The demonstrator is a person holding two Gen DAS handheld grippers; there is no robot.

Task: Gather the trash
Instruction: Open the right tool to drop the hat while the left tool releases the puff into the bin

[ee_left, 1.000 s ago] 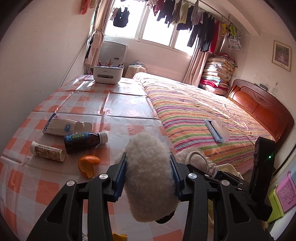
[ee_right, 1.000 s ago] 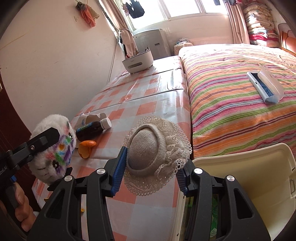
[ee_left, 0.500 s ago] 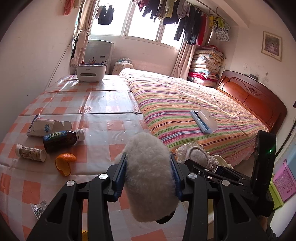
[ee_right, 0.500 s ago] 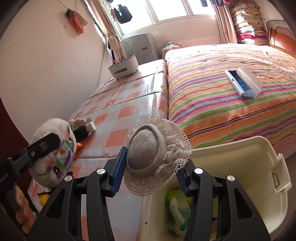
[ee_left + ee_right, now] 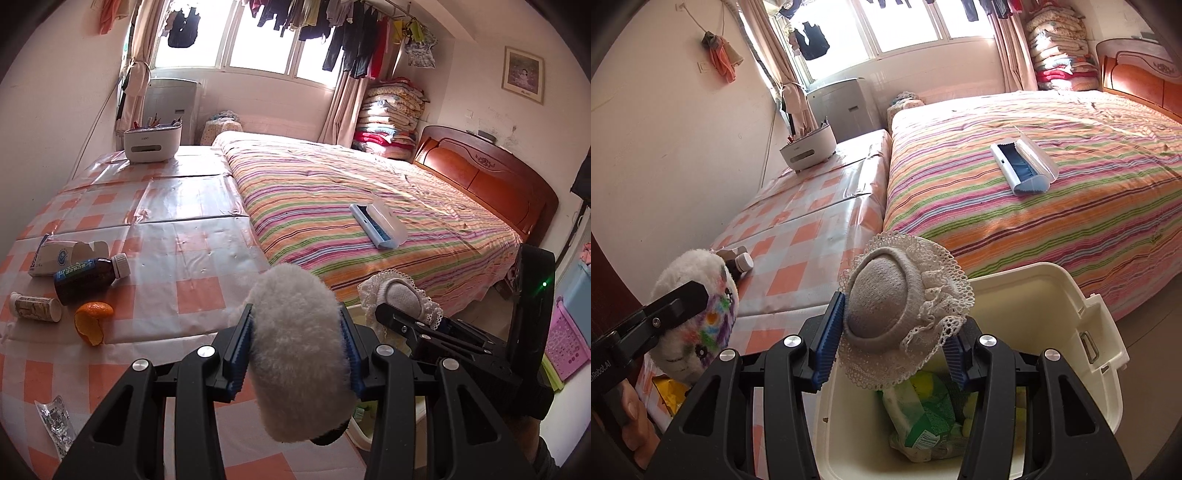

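Note:
My left gripper (image 5: 295,350) is shut on a white fluffy plush toy (image 5: 295,347); the right wrist view shows its painted face (image 5: 698,314). My right gripper (image 5: 892,347) is shut on a small grey hat with a lace brim (image 5: 905,314) and holds it over the cream bin (image 5: 1071,306), which holds green and yellow wrappers (image 5: 923,417). On the checkered table (image 5: 177,236) lie a dark bottle (image 5: 88,275), an open carton (image 5: 62,253), a small tube (image 5: 35,306), an orange peel (image 5: 92,319) and a clear wrapper (image 5: 55,421).
A striped bed (image 5: 369,206) runs along the table's right side with a blue-and-white case (image 5: 376,225) on it. A white pen holder (image 5: 151,142) stands at the table's far end. A pink basket (image 5: 565,343) is on the floor at right.
Both grippers have drawn back and to the right with their loads. The right gripper with the hat has moved from over the table to over the open bin.

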